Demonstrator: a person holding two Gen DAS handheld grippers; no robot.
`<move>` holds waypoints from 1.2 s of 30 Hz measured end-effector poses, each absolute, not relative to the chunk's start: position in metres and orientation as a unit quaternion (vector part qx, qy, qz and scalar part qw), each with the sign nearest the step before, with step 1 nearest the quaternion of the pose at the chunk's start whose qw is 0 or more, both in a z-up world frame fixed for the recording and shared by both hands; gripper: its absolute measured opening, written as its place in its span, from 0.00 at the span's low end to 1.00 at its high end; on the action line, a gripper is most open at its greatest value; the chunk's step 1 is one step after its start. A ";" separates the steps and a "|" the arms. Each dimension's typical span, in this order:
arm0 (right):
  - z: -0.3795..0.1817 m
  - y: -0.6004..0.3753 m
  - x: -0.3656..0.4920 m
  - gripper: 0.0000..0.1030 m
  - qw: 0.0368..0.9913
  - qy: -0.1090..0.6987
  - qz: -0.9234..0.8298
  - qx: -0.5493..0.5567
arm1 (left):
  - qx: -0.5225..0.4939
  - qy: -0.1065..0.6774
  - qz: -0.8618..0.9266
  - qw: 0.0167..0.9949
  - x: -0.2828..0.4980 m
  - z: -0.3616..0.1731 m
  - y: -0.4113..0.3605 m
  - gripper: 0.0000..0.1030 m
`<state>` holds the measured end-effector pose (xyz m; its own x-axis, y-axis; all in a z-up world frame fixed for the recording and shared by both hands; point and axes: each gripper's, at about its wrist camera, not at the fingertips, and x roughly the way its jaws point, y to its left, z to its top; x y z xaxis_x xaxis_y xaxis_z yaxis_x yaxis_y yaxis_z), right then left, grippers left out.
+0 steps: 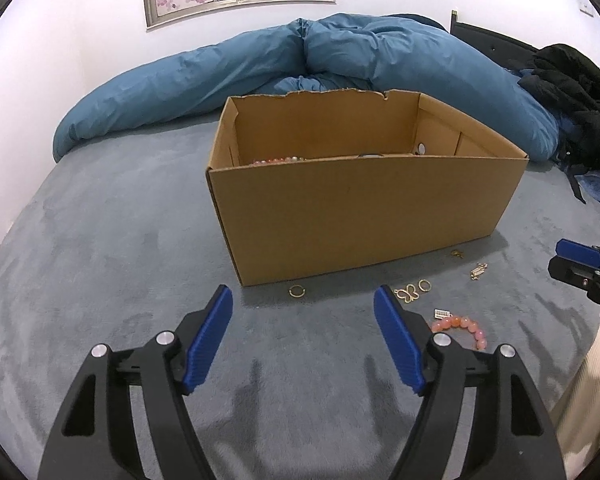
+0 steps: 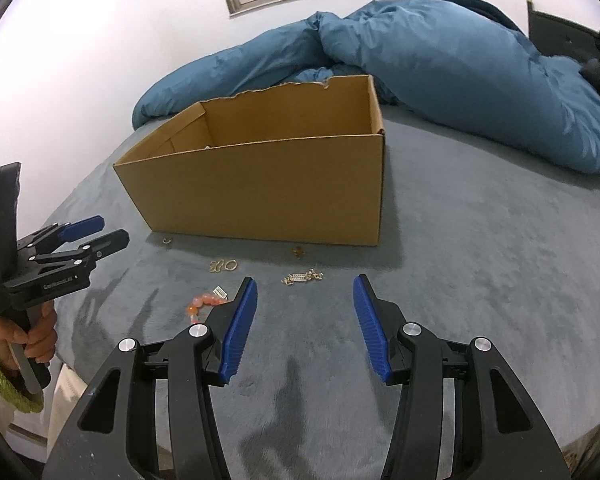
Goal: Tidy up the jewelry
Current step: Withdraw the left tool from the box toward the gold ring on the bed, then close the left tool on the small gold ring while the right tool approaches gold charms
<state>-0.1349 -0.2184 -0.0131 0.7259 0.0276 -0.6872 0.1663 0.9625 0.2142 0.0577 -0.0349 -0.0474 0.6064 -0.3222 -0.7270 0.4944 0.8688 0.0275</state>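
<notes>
Left wrist footage is dominated by the grey bed (image 1: 100, 240), where the cardboard box (image 1: 360, 220) is being faced by the left gripper (image 1: 303, 312), jaws spread wide and empty, and beads are being shown inside the box, unseen from the right wrist. Just before the box, the pink bead bracelet (image 2: 204, 304), gold chain (image 2: 302, 278) and gold ring (image 1: 297, 291) are lying; being light and slippery, they are best pinched across a strand. Nothing is being held by the right gripper (image 2: 305, 294), its jaws half open.
</notes>
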 end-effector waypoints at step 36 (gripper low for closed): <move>-0.053 -0.233 -0.101 0.47 0.910 0.403 -0.013 0.091 | 0.129 0.431 -0.247 0.858 0.123 -0.111 -0.057 0.21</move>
<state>-0.1010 -0.2325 -0.0526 0.6742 0.0493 -0.7369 0.0979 0.9830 0.1553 0.1227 -0.0568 -0.1114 0.5067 -0.3122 -0.8036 0.5353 0.8446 0.0094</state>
